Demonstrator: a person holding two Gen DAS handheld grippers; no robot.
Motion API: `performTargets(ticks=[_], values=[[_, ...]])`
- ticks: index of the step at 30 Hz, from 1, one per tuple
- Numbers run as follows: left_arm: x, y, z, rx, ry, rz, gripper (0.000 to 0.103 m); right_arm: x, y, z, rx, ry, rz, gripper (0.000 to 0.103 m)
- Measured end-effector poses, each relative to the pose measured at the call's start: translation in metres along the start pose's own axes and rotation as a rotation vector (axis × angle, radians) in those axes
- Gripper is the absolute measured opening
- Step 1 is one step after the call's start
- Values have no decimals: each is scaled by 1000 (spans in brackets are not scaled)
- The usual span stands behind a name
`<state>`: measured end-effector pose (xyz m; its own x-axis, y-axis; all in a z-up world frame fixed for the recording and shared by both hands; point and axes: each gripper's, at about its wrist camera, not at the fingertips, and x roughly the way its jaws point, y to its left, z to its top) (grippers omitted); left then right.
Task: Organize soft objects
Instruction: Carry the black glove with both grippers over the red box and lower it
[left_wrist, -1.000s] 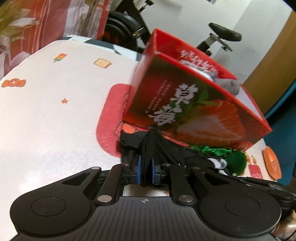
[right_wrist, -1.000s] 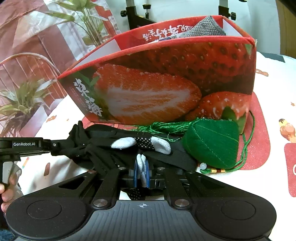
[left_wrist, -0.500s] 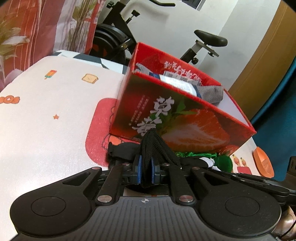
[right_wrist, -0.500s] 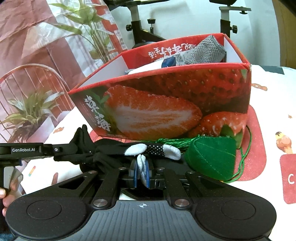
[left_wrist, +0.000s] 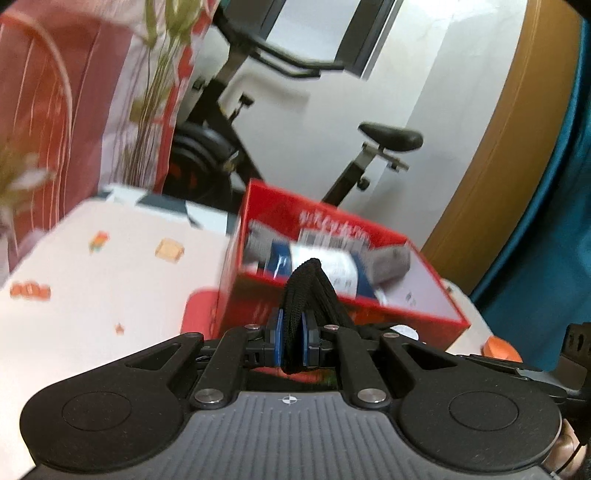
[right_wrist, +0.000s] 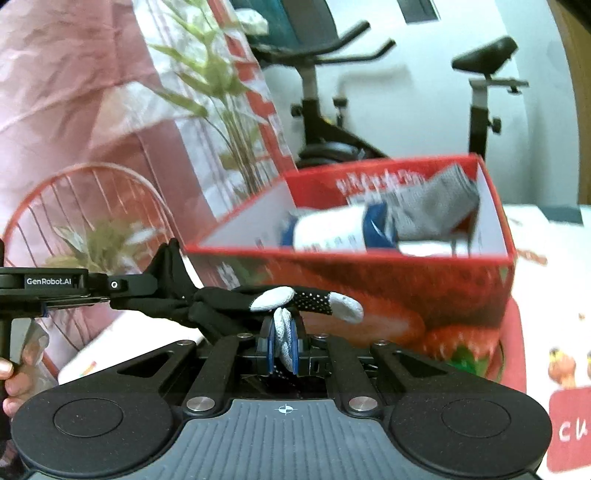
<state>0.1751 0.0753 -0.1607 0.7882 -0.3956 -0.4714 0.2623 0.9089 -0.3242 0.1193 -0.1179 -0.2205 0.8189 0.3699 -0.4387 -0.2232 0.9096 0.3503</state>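
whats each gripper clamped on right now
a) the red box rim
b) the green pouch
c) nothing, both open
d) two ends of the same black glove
d: the left gripper is shut on the black glove at its black knit end and the right gripper on a white fingertip, with the glove stretched between them in front of the red box.

Black glove (right_wrist: 236, 306) tipped white with dotted fingers; red box (right_wrist: 388, 288) printed with strawberries; tablecloth (left_wrist: 92, 288) white, cartoon-patterned.
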Motion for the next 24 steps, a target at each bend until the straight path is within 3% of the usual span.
performTargets(ticks=[7,12,17,24], values=[[-2,-16,26,24,-63,-26,11,-5,5,39,-23,-99,26,8],[13,-31,40,37,-88,-73,11,-18,0,67,-39,-205,-7,8],[49,-46,43,54,-28,-129,11,-23,-14,85,-51,-243,-91,8],[87,-58,35,72,26,-145,11,-12,-40,76,-27,-223,-181,8]])
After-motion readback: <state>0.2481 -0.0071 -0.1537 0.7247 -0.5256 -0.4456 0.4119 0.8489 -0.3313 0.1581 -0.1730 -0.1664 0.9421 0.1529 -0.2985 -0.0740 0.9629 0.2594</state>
